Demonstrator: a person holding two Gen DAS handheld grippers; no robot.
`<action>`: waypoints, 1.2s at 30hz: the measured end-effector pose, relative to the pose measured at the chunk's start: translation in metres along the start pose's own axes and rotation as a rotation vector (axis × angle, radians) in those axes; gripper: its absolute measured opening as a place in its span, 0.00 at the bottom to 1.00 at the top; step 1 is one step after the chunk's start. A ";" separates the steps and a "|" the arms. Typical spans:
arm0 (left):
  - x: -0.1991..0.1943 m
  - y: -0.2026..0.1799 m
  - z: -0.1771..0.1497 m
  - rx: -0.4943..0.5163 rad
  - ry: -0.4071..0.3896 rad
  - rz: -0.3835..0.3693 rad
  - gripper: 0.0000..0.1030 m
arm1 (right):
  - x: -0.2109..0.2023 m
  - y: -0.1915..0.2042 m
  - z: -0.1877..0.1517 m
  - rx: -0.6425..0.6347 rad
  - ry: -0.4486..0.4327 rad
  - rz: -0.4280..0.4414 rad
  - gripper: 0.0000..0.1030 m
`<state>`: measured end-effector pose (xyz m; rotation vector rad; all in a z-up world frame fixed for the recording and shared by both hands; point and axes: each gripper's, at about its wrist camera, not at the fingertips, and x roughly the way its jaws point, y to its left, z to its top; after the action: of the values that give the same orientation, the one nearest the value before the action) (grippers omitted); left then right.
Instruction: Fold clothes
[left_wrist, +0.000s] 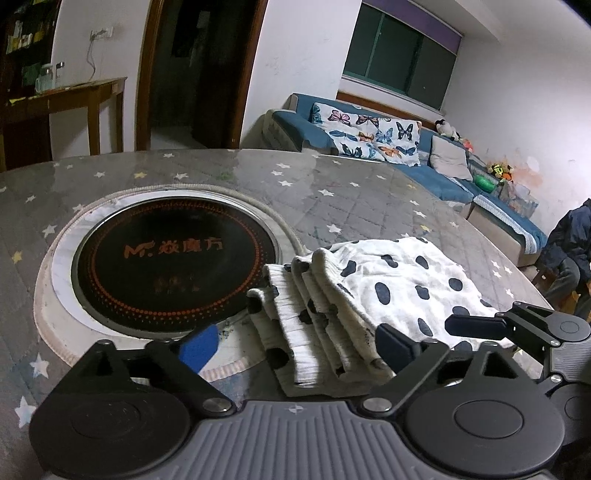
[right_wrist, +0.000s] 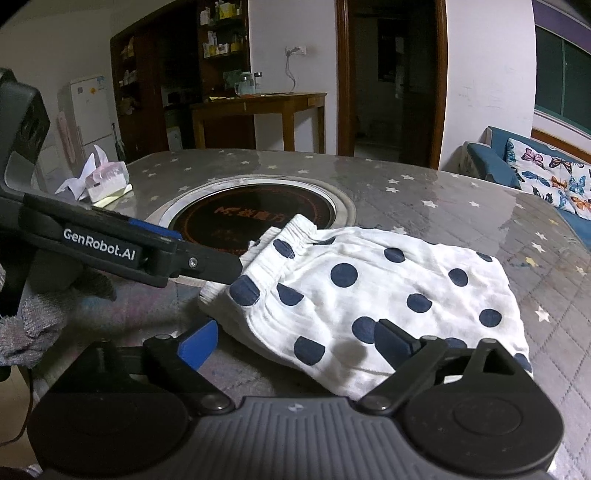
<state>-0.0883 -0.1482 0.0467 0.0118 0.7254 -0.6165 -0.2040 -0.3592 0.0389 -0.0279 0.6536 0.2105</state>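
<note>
A white garment with dark blue dots (left_wrist: 388, 291) lies folded on the grey star-patterned table, its ribbed waistband edges stacked toward me. My left gripper (left_wrist: 295, 347) is open, its fingers on either side of the waistband edge, just above it. In the right wrist view the same garment (right_wrist: 369, 291) lies flat ahead. My right gripper (right_wrist: 299, 343) is open over the garment's near edge, holding nothing. The left gripper's finger (right_wrist: 207, 264) reaches in from the left and touches the waistband corner. The right gripper's fingers (left_wrist: 476, 325) show at the right of the left wrist view.
A round black induction cooktop (left_wrist: 177, 258) is set into the table (left_wrist: 332, 192) left of the garment. A tissue pack (right_wrist: 107, 181) sits at the far left. A blue sofa with butterfly cushions (left_wrist: 369, 136) stands behind, and a wooden side table (right_wrist: 258, 110).
</note>
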 end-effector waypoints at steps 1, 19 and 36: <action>0.000 0.000 0.000 -0.001 -0.001 0.000 0.95 | 0.000 0.001 0.000 -0.005 0.002 0.001 0.91; 0.003 0.008 0.002 -0.022 -0.003 0.021 1.00 | 0.004 0.004 0.003 -0.019 0.001 -0.014 0.95; 0.002 0.004 -0.008 -0.039 0.005 0.056 1.00 | -0.004 -0.008 -0.014 0.069 0.001 -0.088 1.00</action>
<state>-0.0898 -0.1443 0.0389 -0.0026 0.7395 -0.5493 -0.2134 -0.3692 0.0300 0.0095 0.6589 0.1035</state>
